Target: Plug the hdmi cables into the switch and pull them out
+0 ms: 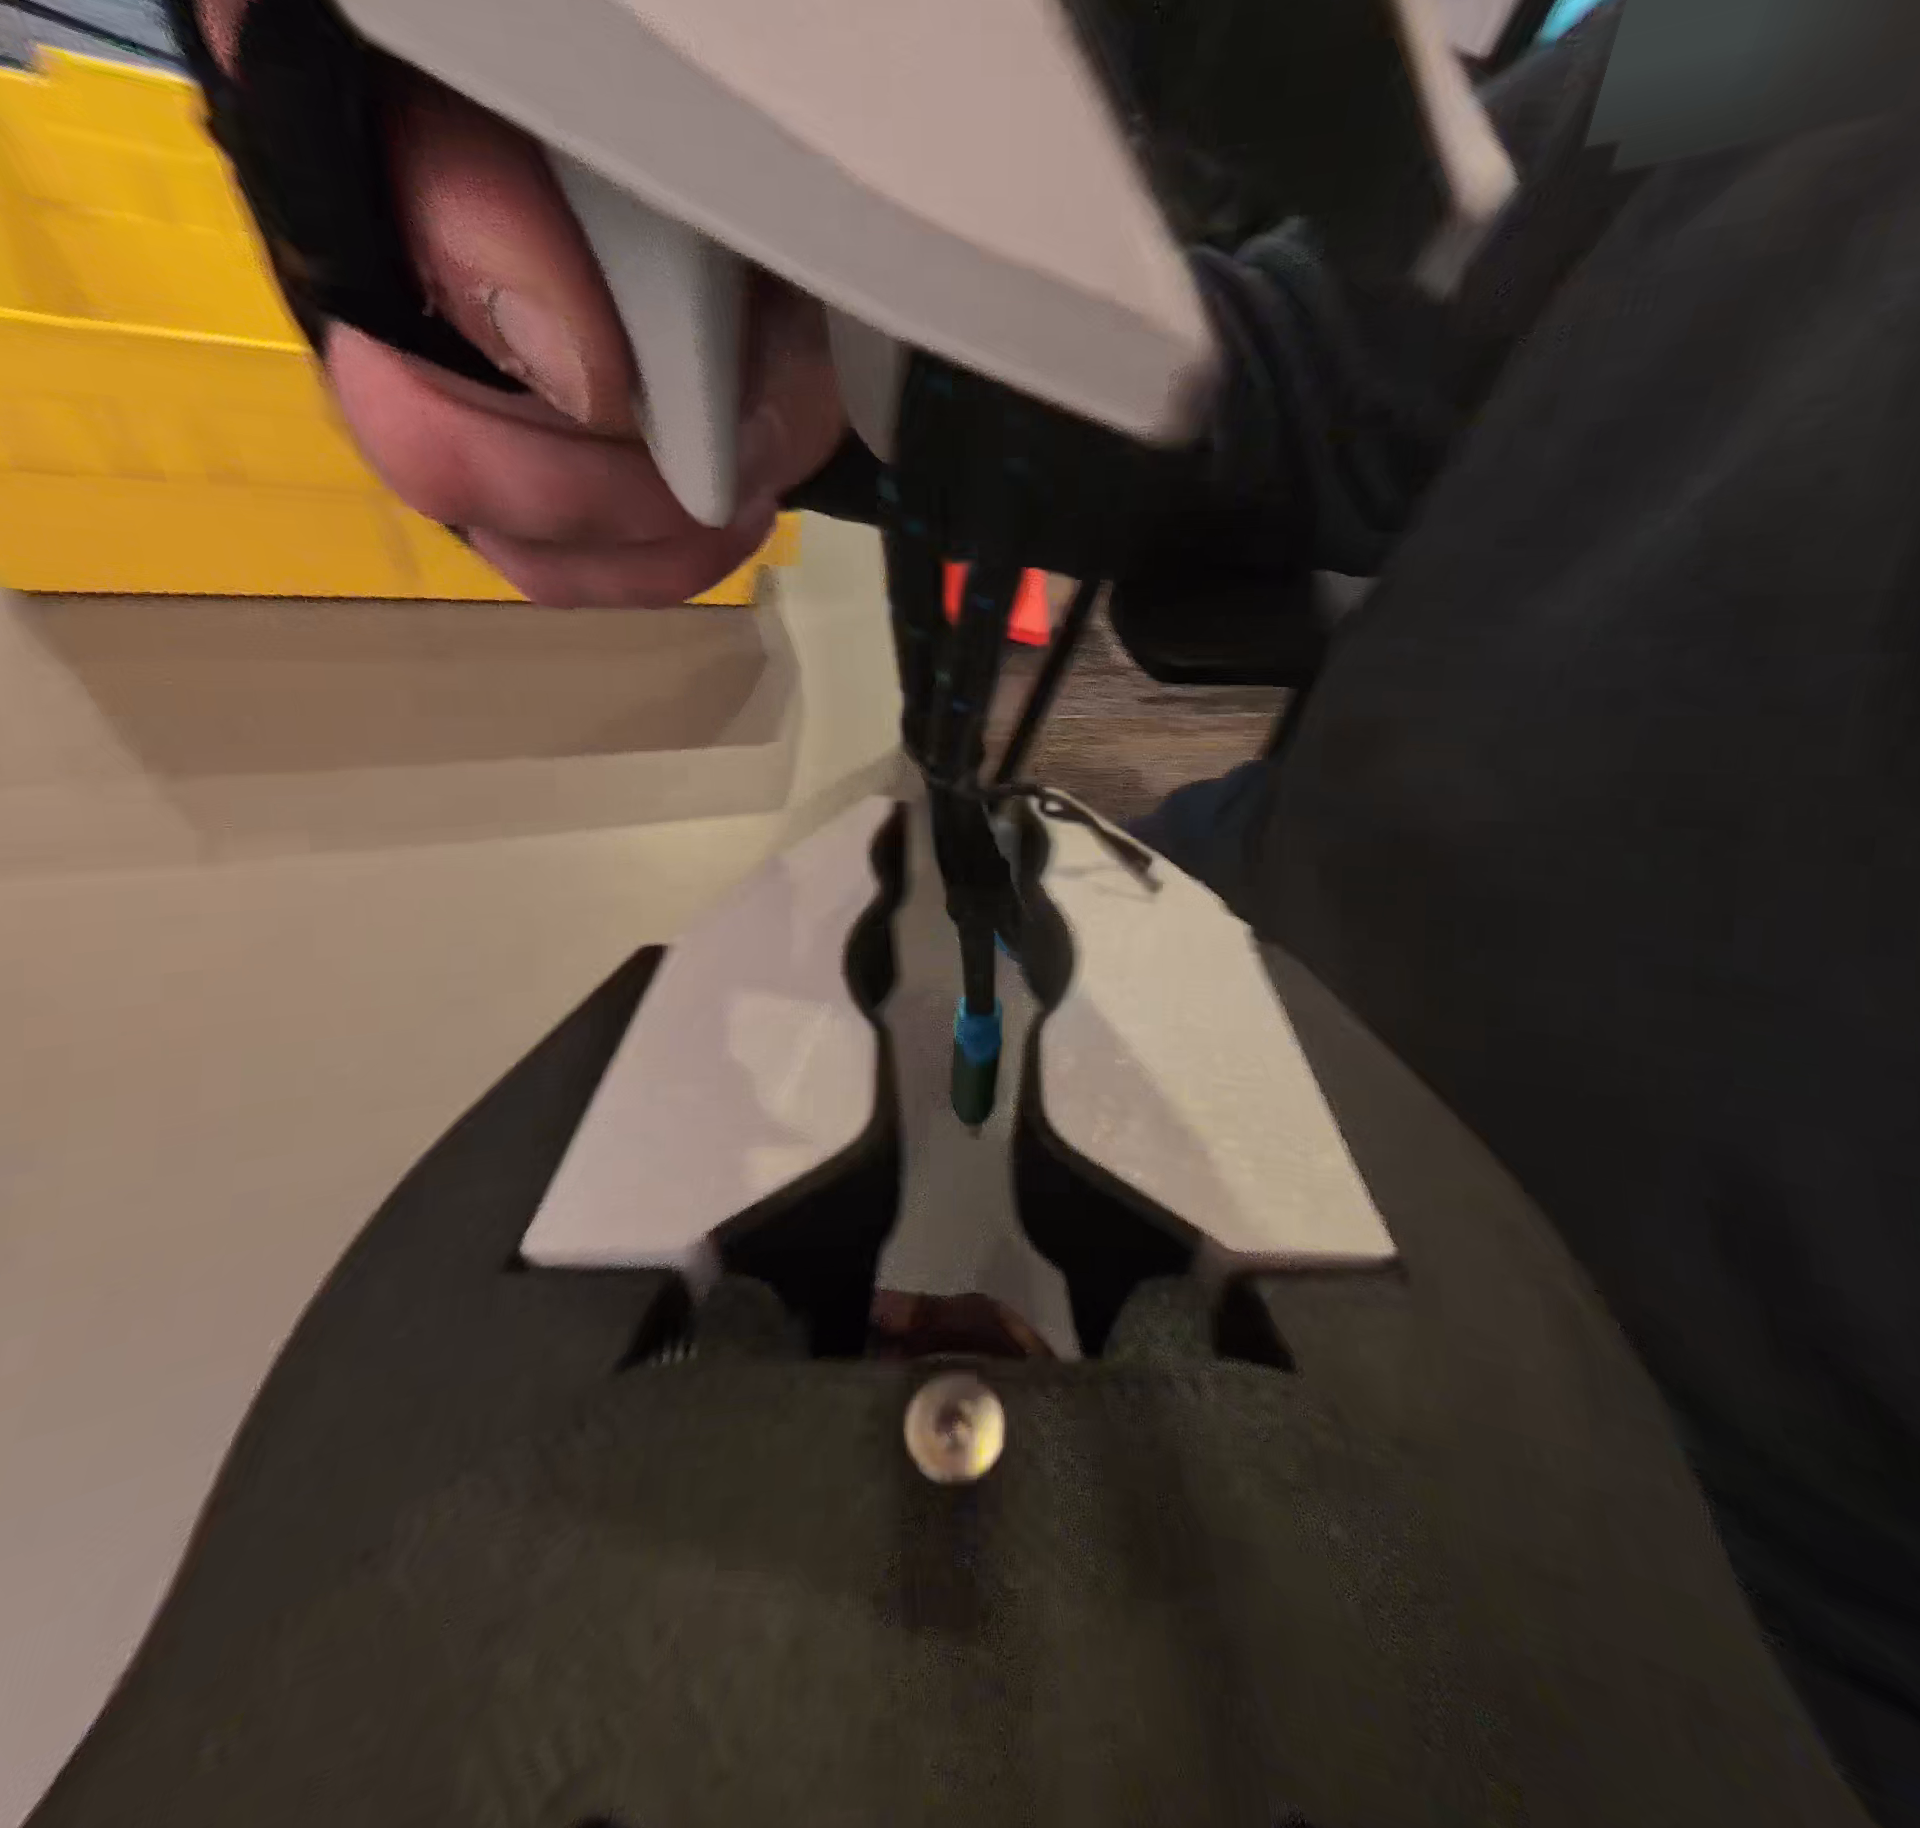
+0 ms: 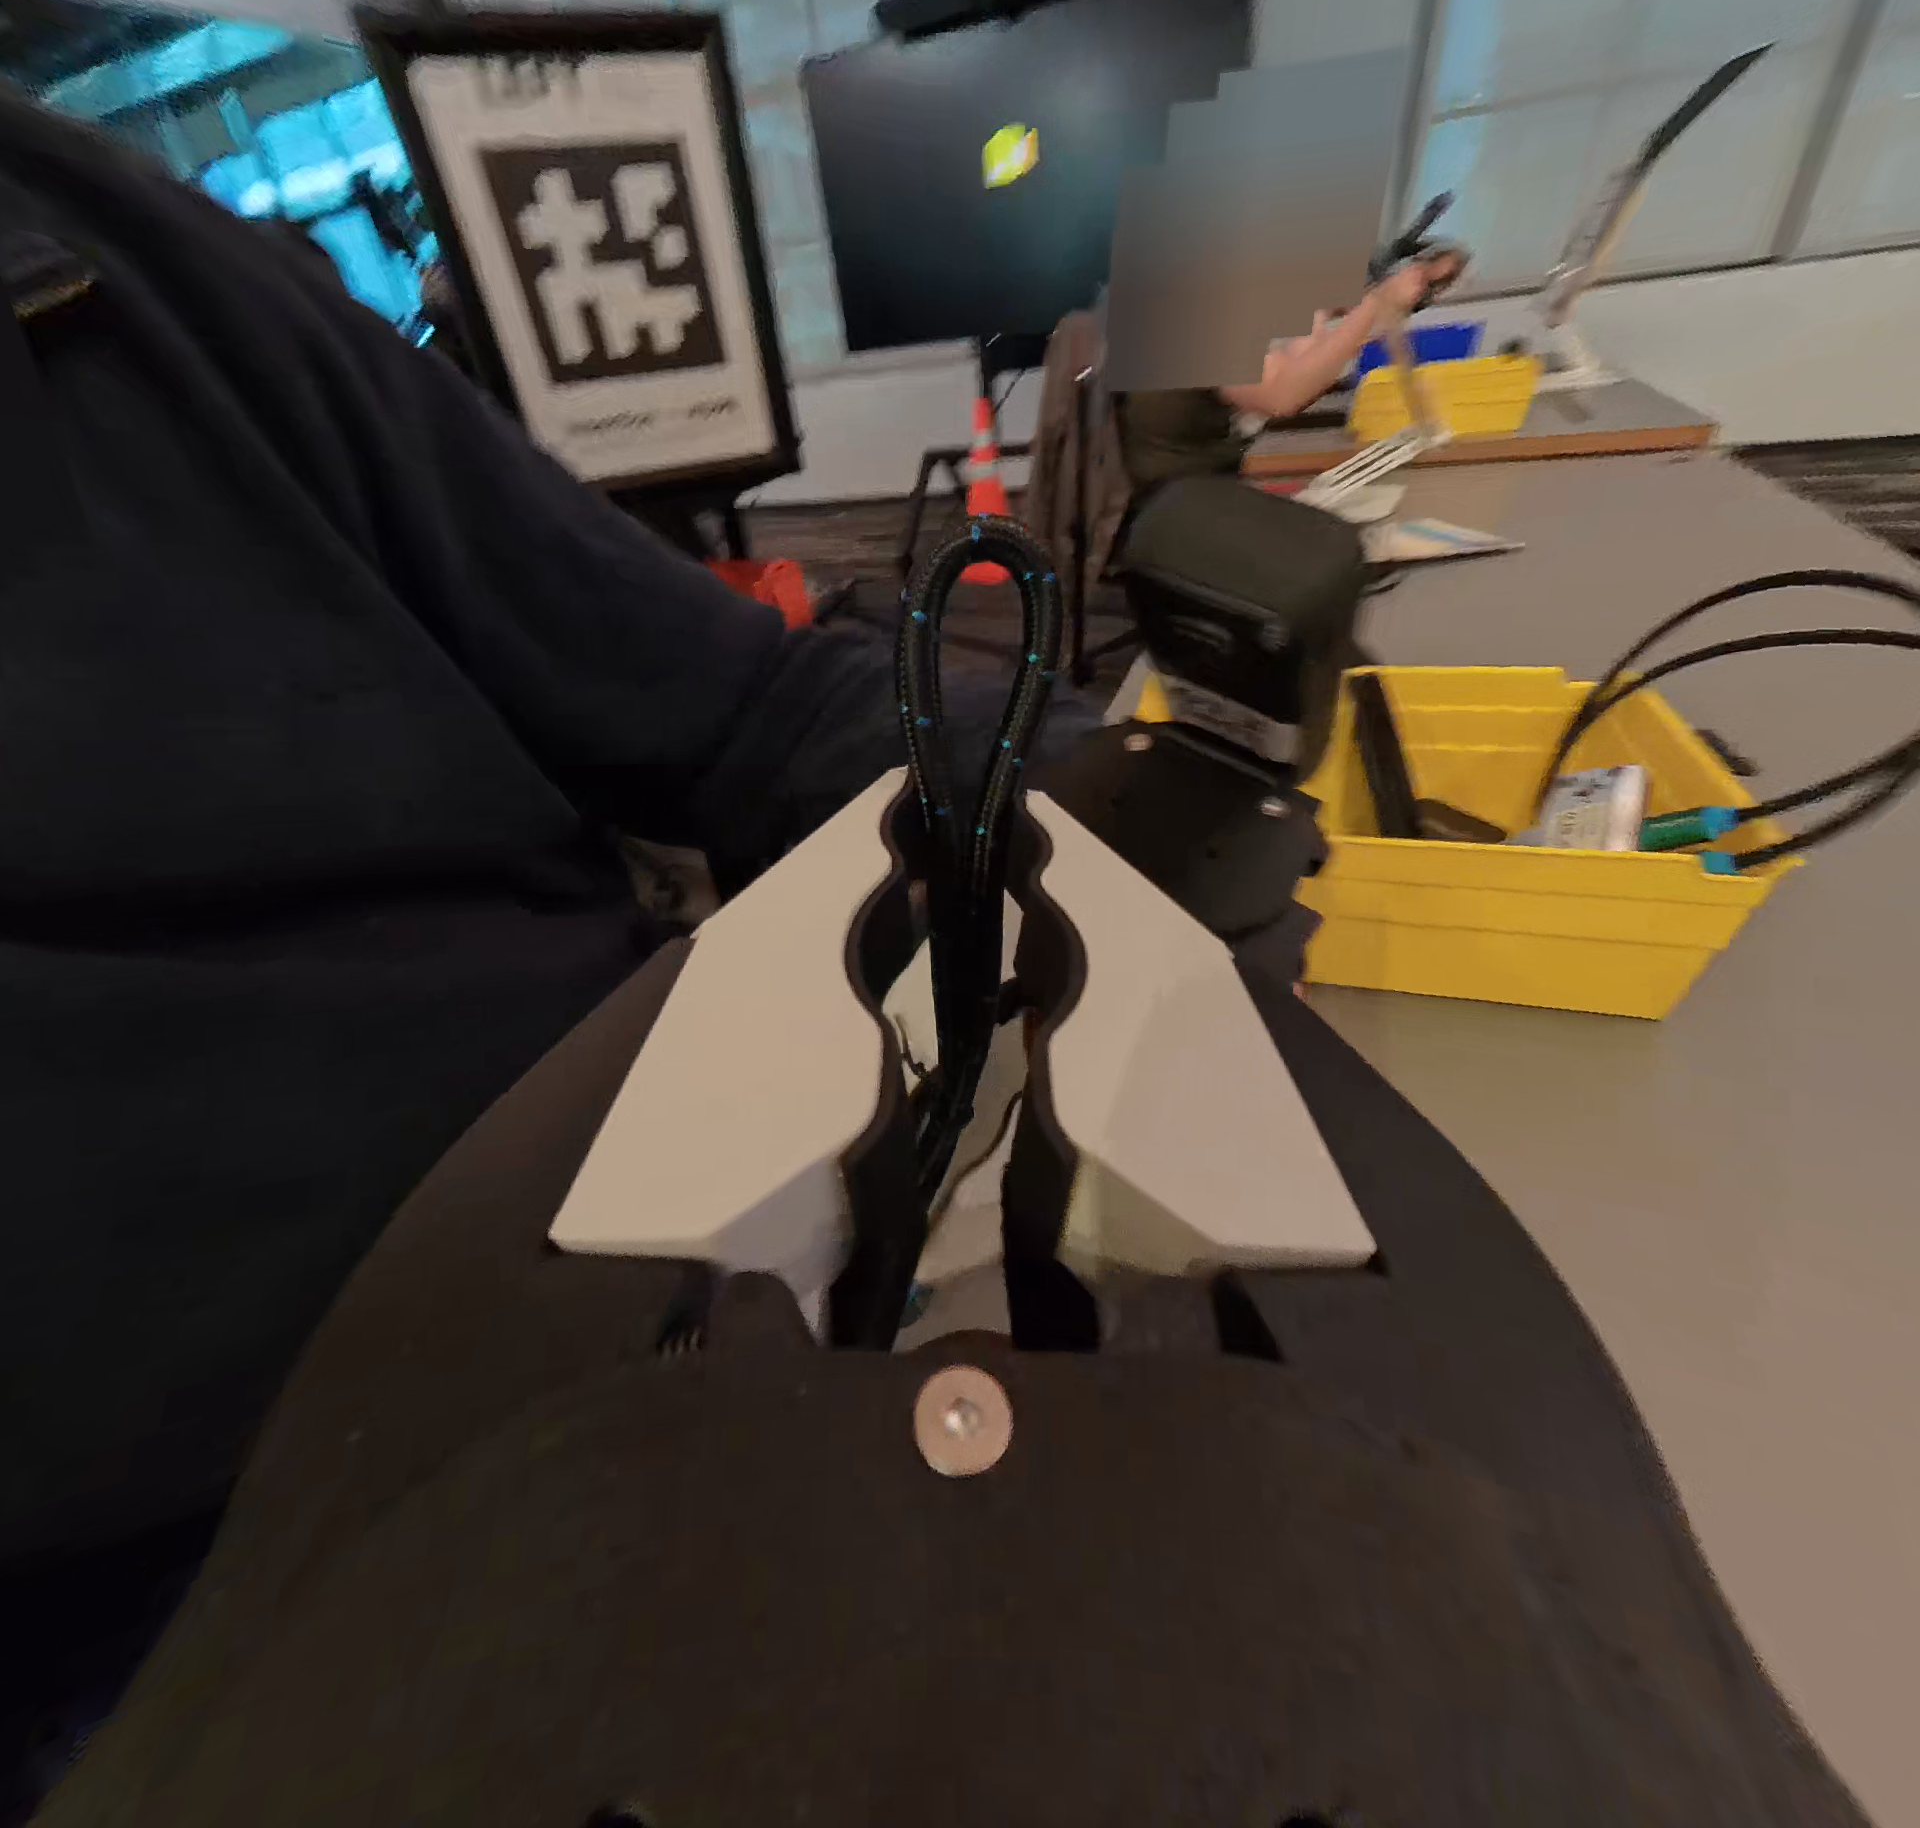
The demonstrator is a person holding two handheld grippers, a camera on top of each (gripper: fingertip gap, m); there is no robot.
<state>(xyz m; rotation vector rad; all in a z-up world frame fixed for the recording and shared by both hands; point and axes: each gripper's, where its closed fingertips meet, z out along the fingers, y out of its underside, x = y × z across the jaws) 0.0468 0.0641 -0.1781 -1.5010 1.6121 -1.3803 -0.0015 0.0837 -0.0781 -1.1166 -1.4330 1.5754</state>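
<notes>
A bundled black braided HDMI cable (image 1: pixel 971 905) hangs from my right gripper's grey body (image 1: pixel 831 168) overhead, held by a hand (image 1: pixel 499 407). It runs down between my left gripper's fingers (image 1: pixel 966 822), which are shut on it near a twist tie (image 1: pixel 1081 822). Its end with a blue ring (image 1: pixel 977 1025) lies inside the gap. In the right wrist view my right gripper (image 2: pixel 966 802) is shut on the same bundle. The folded loop (image 2: pixel 982 635) sticks up past the tips. I cannot make out a switch for certain.
A yellow bin (image 2: pixel 1507 905) on the grey table (image 2: pixel 1662 1259) holds a white box (image 2: pixel 1595 807) and other black cables with teal plugs (image 2: pixel 1683 828). The bin also shows in the left wrist view (image 1: pixel 156 428). A dark sleeve (image 2: pixel 260 635) fills the left. An orange cone (image 2: pixel 985 469) stands behind. My right fingertips sit around 10 centimetres from my left ones.
</notes>
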